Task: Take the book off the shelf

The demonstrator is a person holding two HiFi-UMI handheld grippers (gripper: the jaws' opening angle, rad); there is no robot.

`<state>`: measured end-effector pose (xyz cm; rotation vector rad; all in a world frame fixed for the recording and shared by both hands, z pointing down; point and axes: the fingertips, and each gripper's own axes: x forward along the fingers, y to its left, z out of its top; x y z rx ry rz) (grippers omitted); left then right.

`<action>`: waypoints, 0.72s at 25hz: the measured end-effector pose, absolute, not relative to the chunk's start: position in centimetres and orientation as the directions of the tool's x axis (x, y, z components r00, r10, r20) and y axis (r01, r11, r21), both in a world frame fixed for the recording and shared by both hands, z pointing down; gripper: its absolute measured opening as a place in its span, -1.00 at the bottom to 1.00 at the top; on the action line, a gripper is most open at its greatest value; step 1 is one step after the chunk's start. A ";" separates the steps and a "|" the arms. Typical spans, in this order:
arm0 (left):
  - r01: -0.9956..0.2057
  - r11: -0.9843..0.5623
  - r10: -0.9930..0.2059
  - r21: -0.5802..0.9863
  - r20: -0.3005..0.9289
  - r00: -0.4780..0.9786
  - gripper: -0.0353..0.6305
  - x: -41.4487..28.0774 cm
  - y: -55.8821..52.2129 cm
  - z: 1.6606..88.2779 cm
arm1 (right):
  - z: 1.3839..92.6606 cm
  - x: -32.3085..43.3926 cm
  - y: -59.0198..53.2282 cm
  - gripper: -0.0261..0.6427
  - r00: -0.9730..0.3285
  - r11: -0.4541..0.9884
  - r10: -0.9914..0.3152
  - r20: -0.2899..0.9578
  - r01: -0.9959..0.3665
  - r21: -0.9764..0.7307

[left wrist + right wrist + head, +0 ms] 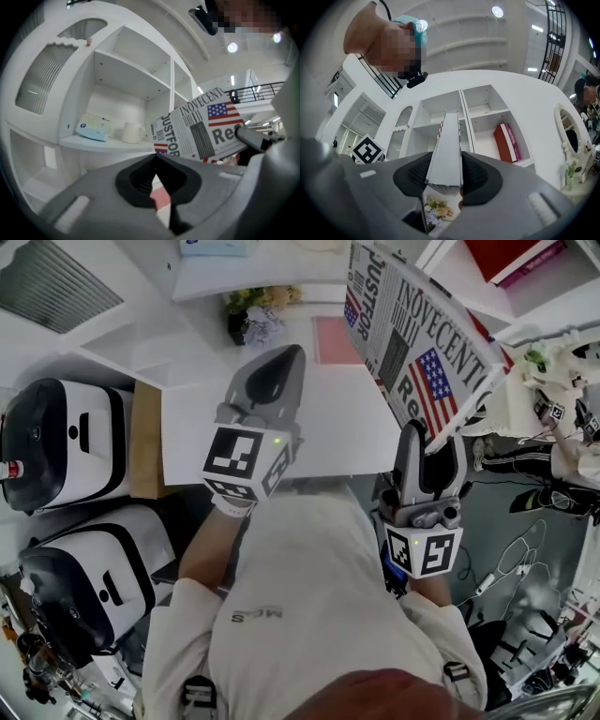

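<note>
Gray right gripper (429, 442) pinching near edge of newsprint-covered, flag-printed book (412, 343), long axis pointing far toward white shelf (487, 114); left gripper (277, 371) pressed together, empty, to left.

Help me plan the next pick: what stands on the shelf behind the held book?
A pale blue packet and a white mug stand on the shelf. The book covers the shelf's right part, so anything there is hidden.

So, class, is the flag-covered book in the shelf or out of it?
Out: the right gripper clamps the book by its edge, clear of the shelves.
</note>
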<state>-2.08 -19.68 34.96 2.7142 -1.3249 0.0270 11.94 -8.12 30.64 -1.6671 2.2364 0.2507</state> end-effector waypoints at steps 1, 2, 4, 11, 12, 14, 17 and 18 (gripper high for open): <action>-0.789 -0.606 -0.786 0.100 0.076 0.613 -0.89 -1.7 -19.7 34.9 | 31.0 12.4 -8.2 -0.43 -0.257 0.296 -0.900 -0.352 -0.953 -0.060; -0.791 -0.603 -0.788 0.101 0.083 0.611 -0.89 -1.3 -19.6 34.9 | 31.4 12.9 -8.3 -0.43 -0.260 0.294 -0.907 -0.331 -0.954 -0.059; -0.795 -0.597 -0.790 0.107 0.094 0.606 -0.89 -0.8 -19.3 35.1 | 32.8 13.4 -8.4 -0.43 -0.265 0.291 -0.920 -0.289 -0.955 -0.051; -0.792 -0.602 -0.785 0.098 0.109 0.610 -0.89 -1.5 -17.7 38.0 | 36.5 11.8 -7.9 -0.43 -0.292 0.297 -0.921 -0.258 -0.955 0.023; -0.795 -0.598 -0.786 0.101 0.115 0.607 -0.89 -1.3 -17.7 38.2 | 36.7 12.0 -8.0 -0.43 -0.297 0.300 -0.920 -0.256 -0.953 0.028; -0.799 -0.592 -0.789 0.108 0.125 0.602 -0.89 -1.0 -17.9 38.6 | 37.0 12.3 -7.9 -0.43 -0.305 0.307 -0.919 -0.248 -0.951 0.034; -0.801 -0.587 -0.790 0.119 0.137 0.598 -0.89 -0.8 -17.7 39.2 | 37.9 12.5 -7.5 -0.43 -0.313 0.315 -0.925 -0.216 -0.949 0.023; -0.802 -0.584 -0.790 0.126 0.139 0.597 -0.89 -0.8 -17.6 39.4 | 38.3 12.5 -7.4 -0.43 -0.314 0.318 -0.928 -0.203 -0.948 0.013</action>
